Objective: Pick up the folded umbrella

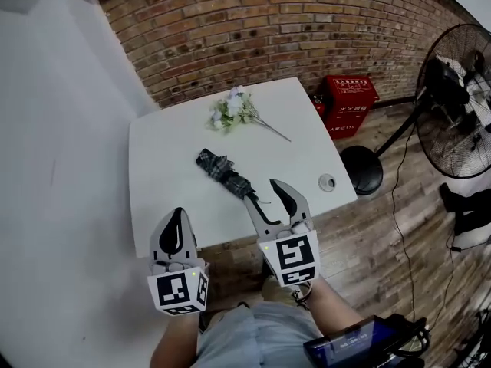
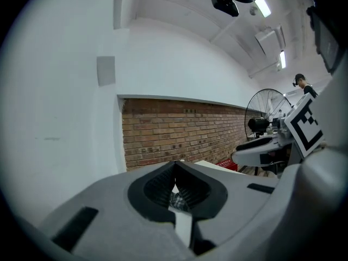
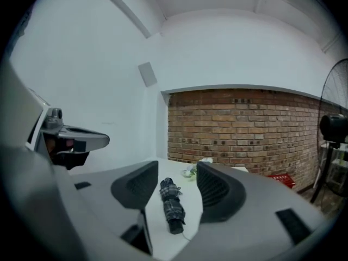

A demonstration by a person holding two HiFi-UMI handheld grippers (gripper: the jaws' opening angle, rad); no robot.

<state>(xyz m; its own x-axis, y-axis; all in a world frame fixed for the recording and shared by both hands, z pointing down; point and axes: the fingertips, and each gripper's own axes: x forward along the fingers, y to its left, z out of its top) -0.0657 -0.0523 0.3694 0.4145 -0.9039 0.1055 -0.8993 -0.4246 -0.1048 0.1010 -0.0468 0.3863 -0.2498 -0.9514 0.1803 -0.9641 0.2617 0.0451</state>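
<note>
**Right gripper open at the umbrella's near end, left gripper shut and empty**

On my far left a plain white wall (image 1: pixel 54 167) runs down beside the table. The left gripper (image 1: pixel 179 213) hangs over the near left edge of the white table (image 1: pixel 161 152). Its own view shows the jaws together at the tips, with only a small diamond-shaped gap between the ribbed pads and nothing gripped in it.

Moving right, the folded umbrella (image 1: pixel 222 172) lies flat near the middle of the table. It is dark and checked, and it lies on a diagonal, with its far end toward the back left and its near end toward me. Behind it, near the back edge, lies a small bunch of pale flowers (image 1: pixel 232 110), well apart from the umbrella.

The right gripper (image 1: pixel 263 192) comes next, at the umbrella's near end. Its jaws stand clearly apart. In its own view the umbrella lies on the tabletop in line with the gap between them, and neither pad presses on it. From the head view one jaw tip sits just beside the umbrella's near end, and I cannot tell whether they touch. This gripper holds nothing.

Further right, a small round object (image 1: pixel 327 182) sits near the table's right edge. Beyond the table a red box (image 1: pixel 349 104) stands against the brick wall (image 1: pixel 268 29). A black pedestal fan (image 1: pixel 460 102) stands on the wooden floor (image 1: pixel 383 236) at the far right.
</note>
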